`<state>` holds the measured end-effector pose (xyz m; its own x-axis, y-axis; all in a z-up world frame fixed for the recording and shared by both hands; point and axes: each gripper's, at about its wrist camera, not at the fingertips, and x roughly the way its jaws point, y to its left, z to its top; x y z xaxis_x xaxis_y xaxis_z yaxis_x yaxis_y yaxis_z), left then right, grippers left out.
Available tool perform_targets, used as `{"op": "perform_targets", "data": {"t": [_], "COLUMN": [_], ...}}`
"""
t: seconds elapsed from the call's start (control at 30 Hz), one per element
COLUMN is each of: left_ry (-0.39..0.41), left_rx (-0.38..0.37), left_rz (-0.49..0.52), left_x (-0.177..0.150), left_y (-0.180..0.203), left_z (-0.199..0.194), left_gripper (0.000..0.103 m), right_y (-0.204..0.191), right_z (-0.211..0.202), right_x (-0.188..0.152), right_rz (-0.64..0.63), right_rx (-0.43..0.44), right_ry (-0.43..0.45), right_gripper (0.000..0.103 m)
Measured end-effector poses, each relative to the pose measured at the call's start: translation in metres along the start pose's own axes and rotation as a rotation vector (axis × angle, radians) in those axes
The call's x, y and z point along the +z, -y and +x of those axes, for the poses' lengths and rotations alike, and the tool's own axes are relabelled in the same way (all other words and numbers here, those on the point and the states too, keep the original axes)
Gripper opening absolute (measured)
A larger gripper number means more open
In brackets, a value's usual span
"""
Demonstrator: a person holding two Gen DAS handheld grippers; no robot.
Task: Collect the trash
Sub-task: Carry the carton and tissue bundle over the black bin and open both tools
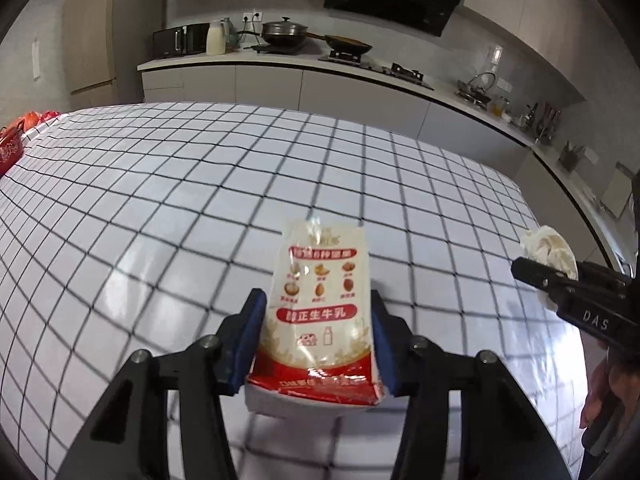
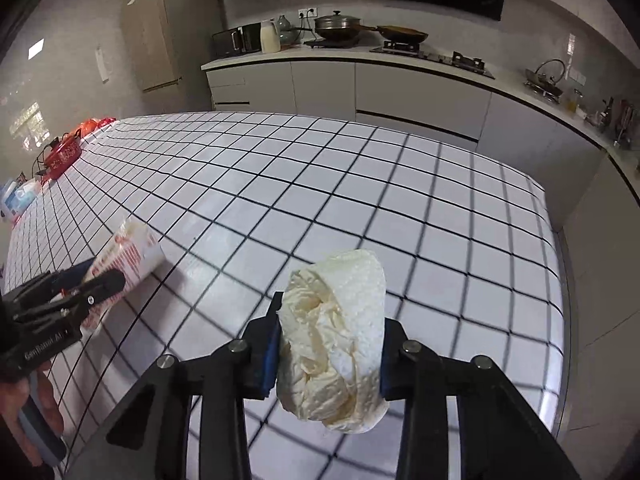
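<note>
A white tabletop (image 1: 200, 208) with a black grid pattern fills both views. At its far left edge sit a red patterned pot (image 1: 10, 148) and some blue-and-white packets (image 2: 18, 196).

The milk carton (image 1: 320, 312) has its sides hidden behind the left gripper's (image 1: 318, 344) blue pads, and its upper print is too blurred to read. At the table's (image 1: 160, 200) far left corner, the red pot (image 1: 10, 148) is cut off by the picture's edge.
</note>
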<state>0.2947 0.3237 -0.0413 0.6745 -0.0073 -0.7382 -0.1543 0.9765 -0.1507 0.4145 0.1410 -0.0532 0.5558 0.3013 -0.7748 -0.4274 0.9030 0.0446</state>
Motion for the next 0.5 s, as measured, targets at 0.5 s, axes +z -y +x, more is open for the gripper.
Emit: {"op": "perform_targets", "data": {"t": [0.5], "left_ry": [-0.058], "left_rx": [0.033], "left_rz": [0.086], "left_x": [-0.048], "left_y": [0.052], "left_z": [-0.012], "left_gripper": [0.052], "right_y": [0.010], "right_z": [-0.060], "right_x": [-0.067], "right_rz": [0.013], "right_rx": [0.002], "right_ry": [0.003], "right_gripper": [0.039]}}
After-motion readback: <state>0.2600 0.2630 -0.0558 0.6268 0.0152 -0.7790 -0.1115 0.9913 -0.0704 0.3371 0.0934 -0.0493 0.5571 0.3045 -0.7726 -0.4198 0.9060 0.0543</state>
